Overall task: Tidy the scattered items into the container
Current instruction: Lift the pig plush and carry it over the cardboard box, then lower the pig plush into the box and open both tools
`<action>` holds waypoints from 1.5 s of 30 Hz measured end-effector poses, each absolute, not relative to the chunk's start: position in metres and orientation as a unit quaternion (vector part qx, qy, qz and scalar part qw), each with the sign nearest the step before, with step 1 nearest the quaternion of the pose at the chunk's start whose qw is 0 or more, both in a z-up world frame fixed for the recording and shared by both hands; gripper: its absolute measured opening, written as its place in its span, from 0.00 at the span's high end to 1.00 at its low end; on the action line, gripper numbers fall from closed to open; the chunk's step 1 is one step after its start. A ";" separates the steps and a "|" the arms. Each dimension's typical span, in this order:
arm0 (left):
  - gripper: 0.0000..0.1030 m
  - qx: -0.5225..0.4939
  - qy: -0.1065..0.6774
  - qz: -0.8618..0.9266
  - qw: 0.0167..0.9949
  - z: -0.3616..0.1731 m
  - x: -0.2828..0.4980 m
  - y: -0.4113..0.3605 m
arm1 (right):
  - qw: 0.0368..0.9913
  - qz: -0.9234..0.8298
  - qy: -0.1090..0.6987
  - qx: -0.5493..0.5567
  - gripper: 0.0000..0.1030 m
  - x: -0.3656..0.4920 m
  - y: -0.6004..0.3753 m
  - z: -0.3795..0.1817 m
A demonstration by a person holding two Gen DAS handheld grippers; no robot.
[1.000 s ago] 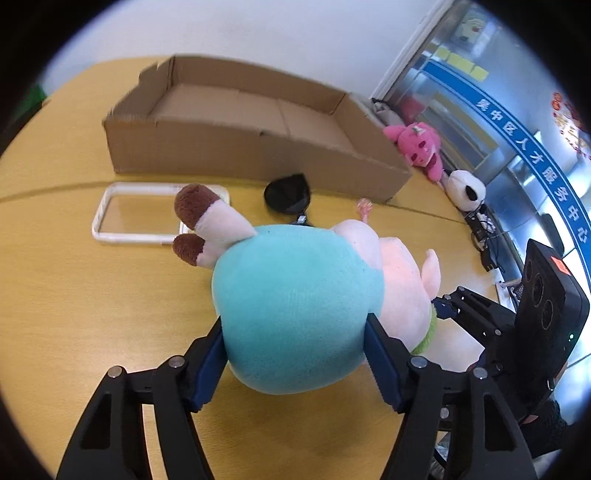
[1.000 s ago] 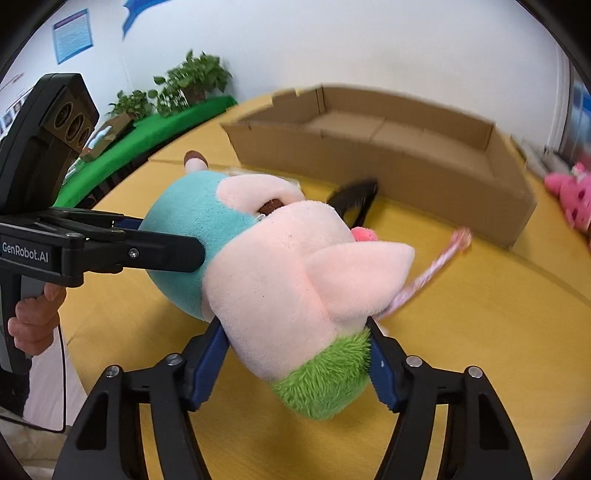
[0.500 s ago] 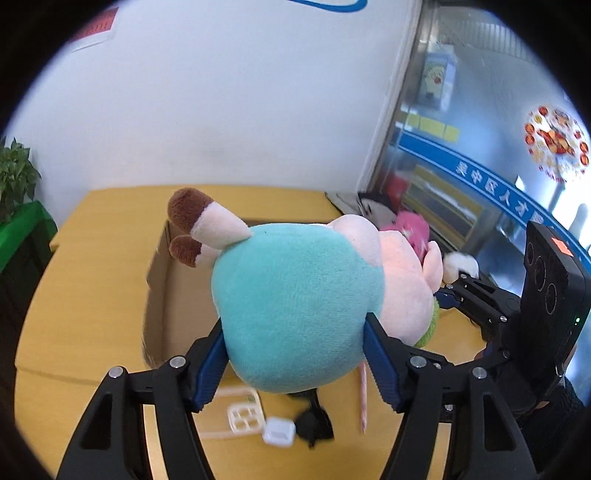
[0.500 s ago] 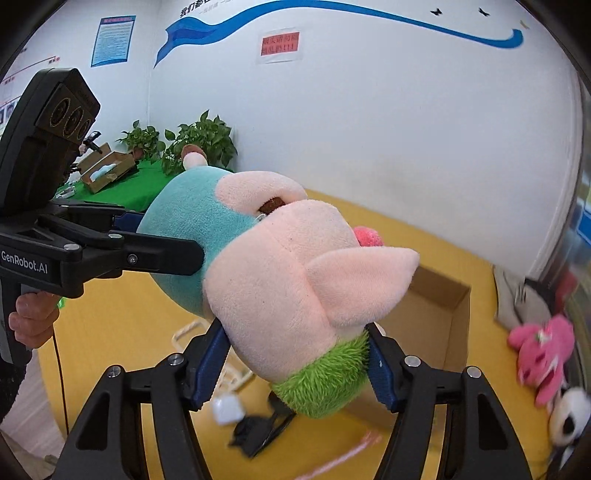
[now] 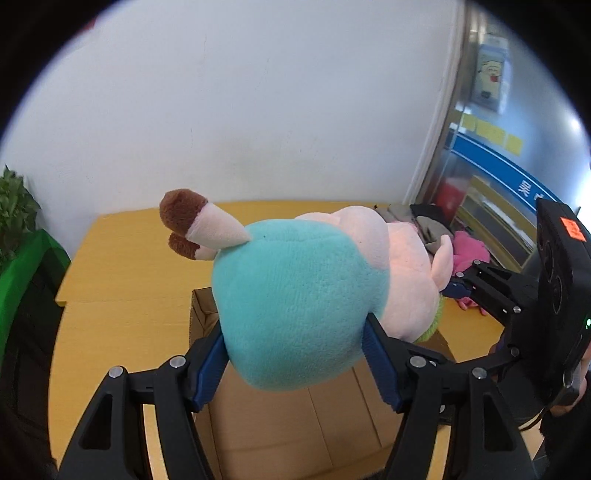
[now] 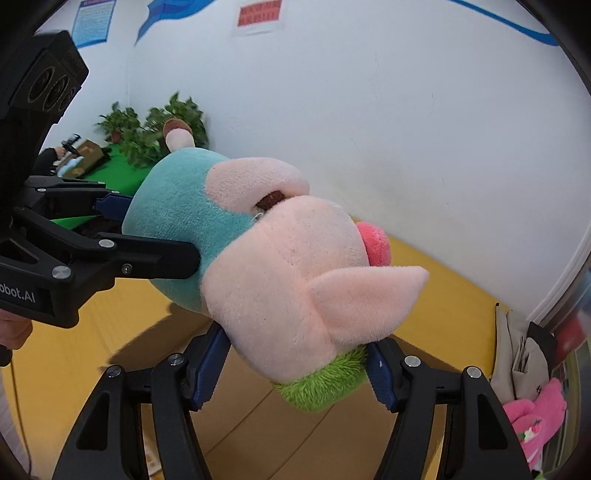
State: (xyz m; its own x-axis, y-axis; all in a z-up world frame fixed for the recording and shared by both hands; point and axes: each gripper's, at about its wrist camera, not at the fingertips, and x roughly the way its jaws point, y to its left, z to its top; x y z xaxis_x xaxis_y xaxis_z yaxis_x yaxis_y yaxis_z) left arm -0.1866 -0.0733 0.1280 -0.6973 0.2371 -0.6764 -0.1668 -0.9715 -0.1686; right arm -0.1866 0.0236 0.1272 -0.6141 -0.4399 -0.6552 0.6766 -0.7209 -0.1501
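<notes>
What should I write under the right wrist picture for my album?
Two grippers carry a plush pig above the cardboard box.

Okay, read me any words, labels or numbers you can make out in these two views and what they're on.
"obot.AI": left hand-held gripper body, first letters cut off by the frame.
Red sign on the wall: print too blurred to read.
Blue poster: too small to read.
Blue band on the glass: white characters, cut off, unreadable.
Orange sticker, right hand-held gripper: unreadable.

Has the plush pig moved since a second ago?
Yes. The plush pig, then lying on the table short of the cardboard box, is now carried up and forward, hanging over the box's open interior.
</notes>
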 end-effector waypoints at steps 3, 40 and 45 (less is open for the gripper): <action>0.35 -0.403 -0.055 0.907 0.111 0.097 -0.226 -0.081 | 0.312 -0.873 0.193 0.321 0.31 -0.217 0.015 0.096; 0.25 -0.430 -0.105 0.896 0.044 0.011 -0.259 -0.159 | 0.321 -0.849 0.123 0.402 0.02 -0.283 -0.001 -0.033; 0.25 -0.402 -0.082 0.911 0.048 0.040 -0.192 -0.159 | 0.316 -0.864 0.101 0.380 0.00 -0.217 0.055 0.005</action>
